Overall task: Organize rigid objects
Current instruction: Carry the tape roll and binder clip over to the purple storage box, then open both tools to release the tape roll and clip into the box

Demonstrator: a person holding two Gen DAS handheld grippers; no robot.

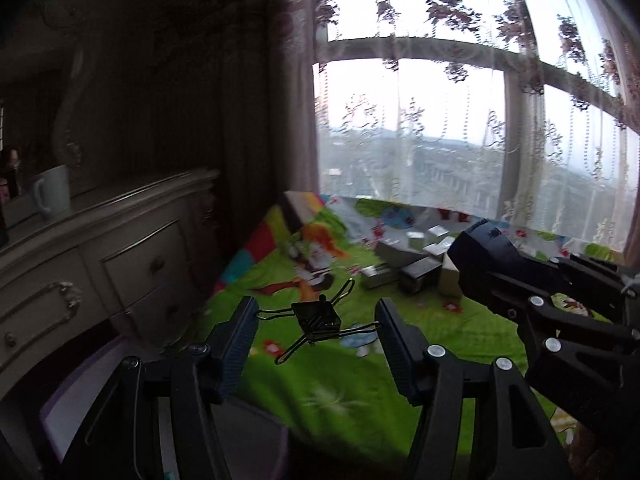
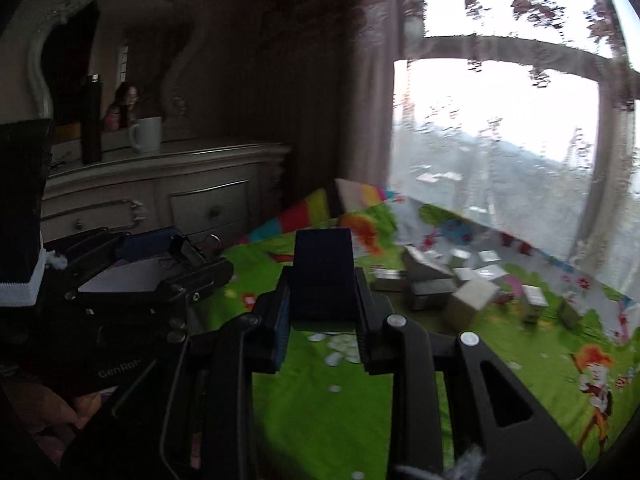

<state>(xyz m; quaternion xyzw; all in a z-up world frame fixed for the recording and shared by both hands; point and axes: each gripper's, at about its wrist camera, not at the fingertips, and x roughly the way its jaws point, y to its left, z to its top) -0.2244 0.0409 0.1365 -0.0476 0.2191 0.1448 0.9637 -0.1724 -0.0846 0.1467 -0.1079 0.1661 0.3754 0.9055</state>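
Our left gripper [image 1: 316, 332] is wide open around a binder clip [image 1: 317, 319]; whether it touches the clip is unclear. Our right gripper [image 2: 322, 316] is closed on a dark block [image 2: 322, 276], lifted over the green blanket [image 2: 320, 400], probably to carry it.

The left gripper [image 1: 316, 334] is black plastic, with two flat fingers [image 1: 236, 344] faced in ribbed dark blue pads and silver round screw heads at the linkage joints. The right gripper [image 2: 322, 312] has the same black angular build, with triangular cut-outs in its arms and silver screws at the pivots. "GenRo" is printed in pale letters on the left gripper's body. Bare fingertips [image 2: 86, 406] show beside it, and a dark sleeve [image 2: 20, 208] has a white knitted cuff.
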